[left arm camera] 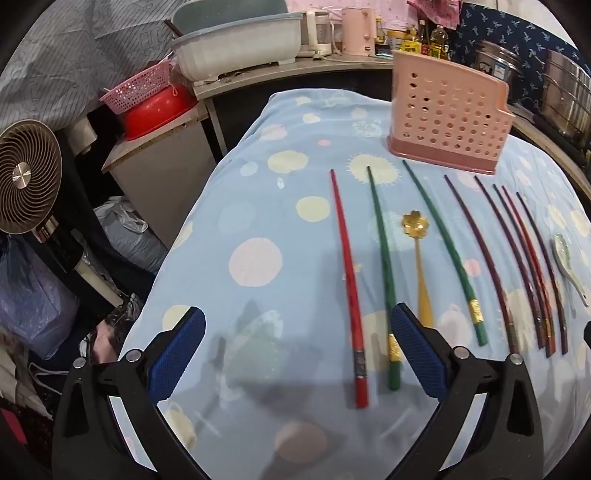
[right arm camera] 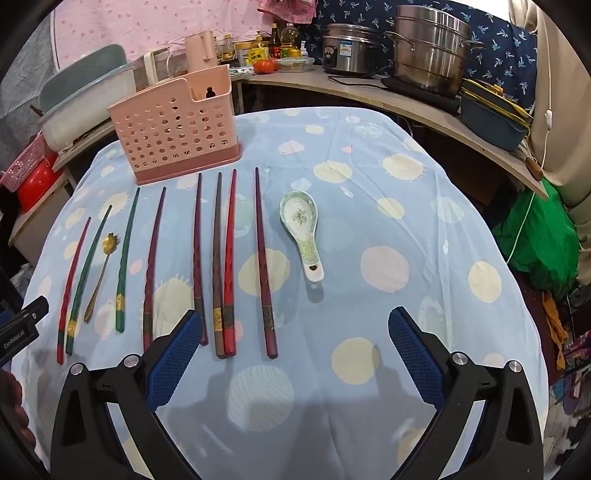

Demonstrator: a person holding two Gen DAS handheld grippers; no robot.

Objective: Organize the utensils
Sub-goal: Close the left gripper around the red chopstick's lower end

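Note:
A pink perforated utensil holder (left arm camera: 448, 123) (right arm camera: 177, 129) stands upright at the back of the blue dotted tablecloth. Several chopsticks lie in a row in front of it: a red one (left arm camera: 345, 266), two green ones (left arm camera: 382, 258) (left arm camera: 439, 240), and several dark red ones (left arm camera: 517, 266) (right arm camera: 221, 258). A gold flower spoon (left arm camera: 417, 236) (right arm camera: 101, 266) lies between the green chopsticks. A white ceramic spoon (right arm camera: 301, 225) (left arm camera: 567, 264) lies at the right end. My left gripper (left arm camera: 297, 352) is open and empty above the cloth near the red chopstick's end. My right gripper (right arm camera: 295, 354) is open and empty near the dark chopsticks' ends.
A counter behind the table holds a white tub (left arm camera: 236, 48), a pink kettle (left arm camera: 358, 29), bottles, a rice cooker (right arm camera: 349, 50) and a steel pot (right arm camera: 430, 51). A fan (left arm camera: 27, 181) and a red basin (left arm camera: 155, 110) stand left. A green bag (right arm camera: 535, 236) lies right.

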